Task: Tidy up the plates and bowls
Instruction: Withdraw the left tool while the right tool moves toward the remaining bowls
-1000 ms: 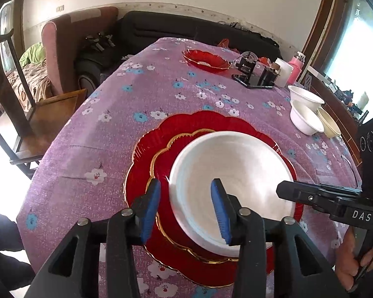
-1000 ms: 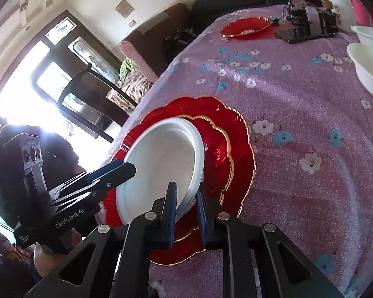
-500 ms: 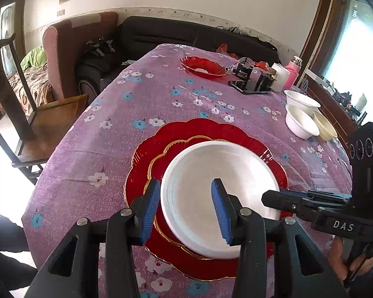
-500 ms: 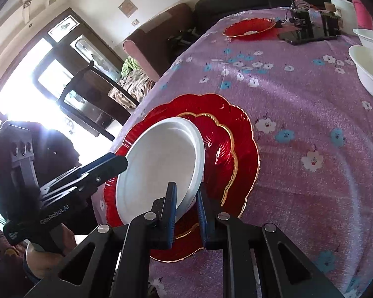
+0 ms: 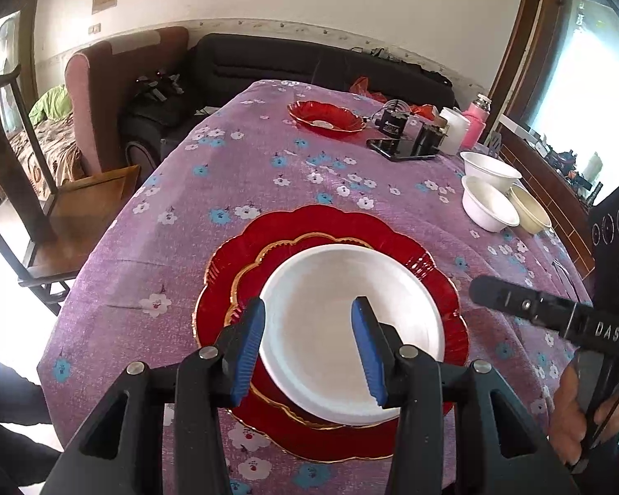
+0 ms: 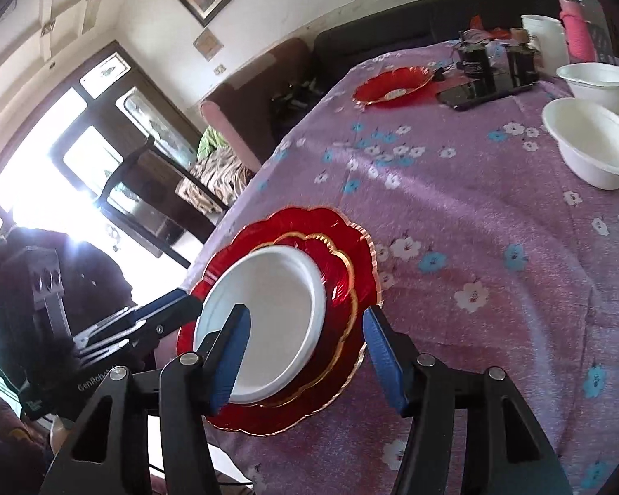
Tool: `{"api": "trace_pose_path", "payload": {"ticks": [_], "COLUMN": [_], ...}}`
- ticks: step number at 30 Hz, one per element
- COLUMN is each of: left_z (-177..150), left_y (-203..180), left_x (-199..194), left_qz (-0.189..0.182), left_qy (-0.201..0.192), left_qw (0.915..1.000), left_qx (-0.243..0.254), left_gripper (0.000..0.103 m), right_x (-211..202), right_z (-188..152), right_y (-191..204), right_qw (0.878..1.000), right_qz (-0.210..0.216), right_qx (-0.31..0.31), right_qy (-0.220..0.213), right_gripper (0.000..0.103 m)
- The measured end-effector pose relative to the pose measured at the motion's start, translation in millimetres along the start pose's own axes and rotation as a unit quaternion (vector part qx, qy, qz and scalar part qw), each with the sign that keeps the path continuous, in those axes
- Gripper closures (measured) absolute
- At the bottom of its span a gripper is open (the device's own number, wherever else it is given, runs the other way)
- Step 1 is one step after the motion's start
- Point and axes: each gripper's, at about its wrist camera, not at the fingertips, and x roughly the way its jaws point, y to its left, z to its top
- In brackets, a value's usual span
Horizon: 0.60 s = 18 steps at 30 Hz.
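A white plate (image 5: 353, 326) rests on stacked red plates (image 5: 330, 231); right tongs (image 6: 305, 350) are opening, empty, left tongs (image 5: 307, 342) apart.

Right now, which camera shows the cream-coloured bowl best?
The left wrist view: the cream bowl sits unobstructed beside two white bowls at the table's right edge. The right wrist view shows only the white bowls; the cream one is out of frame.
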Motion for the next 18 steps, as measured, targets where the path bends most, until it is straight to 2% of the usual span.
{"api": "trace_pose_path", "payload": {"ticks": [9,15,18], "left_z": [6.8,22.2,30.1], "left_y": [-30.0,-73.6,-102.7], "left_x": [2.7,7.7,13.5], "left_qz": [-0.013,-0.05,-0.076], "left_qy": [0.002,0.012,0.023], "left_qw": [0.9995,0.9968,0.9937], "left_qx": [0.028,0.061,0.079], "left_gripper": [0.06,0.06,0.056], "right_x": [-22.2,-53.0,-77.9], "right_z": [7.0,15.7,22.4], "right_y": [-25.3,-55.8,-79.9], "right_qw": [0.999,0.998,0.996], "right_qz": [-0.002,-0.021,-0.045], "right_qx": [0.027,0.048,0.057], "right_qy": [-0.021,-0.044,-0.058], "right_gripper": [0.042,0.042,0.042]}}
